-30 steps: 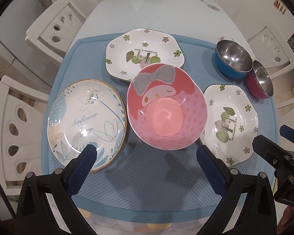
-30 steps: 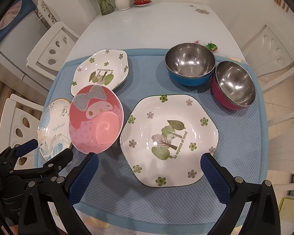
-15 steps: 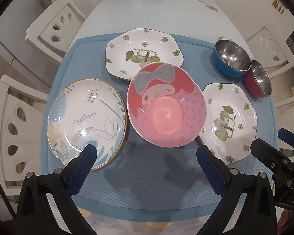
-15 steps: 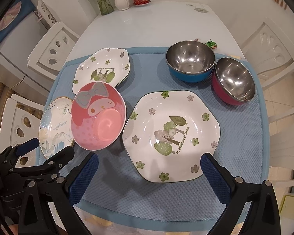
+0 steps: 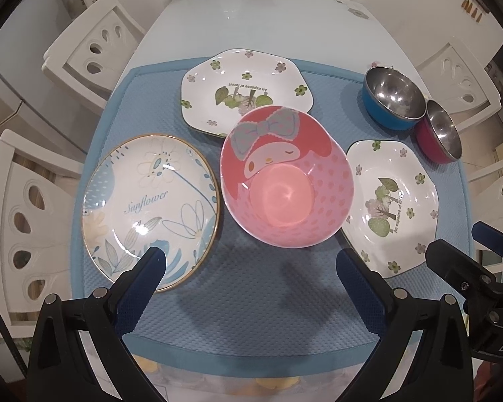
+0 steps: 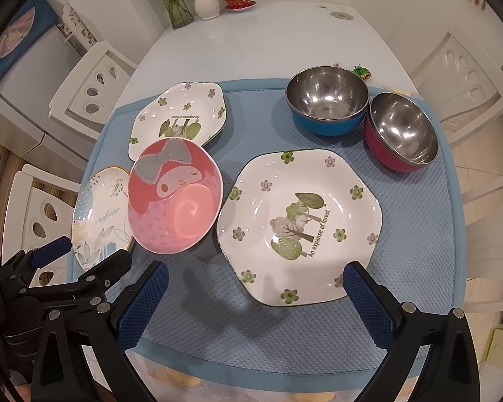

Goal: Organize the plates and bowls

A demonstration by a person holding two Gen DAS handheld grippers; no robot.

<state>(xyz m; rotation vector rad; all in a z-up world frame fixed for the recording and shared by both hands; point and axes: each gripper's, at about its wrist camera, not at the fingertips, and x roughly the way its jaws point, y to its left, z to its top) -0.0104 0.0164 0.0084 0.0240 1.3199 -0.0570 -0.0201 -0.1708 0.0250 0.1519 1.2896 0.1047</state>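
on the blue mat (image 5: 258, 305), left to right, sit the sunflower plate (image 5: 149, 207), the pink bowl (image 5: 286, 181), a forest plate (image 6: 298, 224) and two steel bowls (image 6: 327, 104), while the left gripper (image 5: 248, 268) and right gripper (image 6: 256, 283) hover wide open, holding nothing.

Both wrist views look down from the near edge, sharing the blue mat (image 5: 251, 305).

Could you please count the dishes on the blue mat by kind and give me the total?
Plates: 3 – Sunflower plate, near forest plate, far forest plate.
Bowls: 3 – pink bowl, blue bowl, red bowl.
Total: 6.
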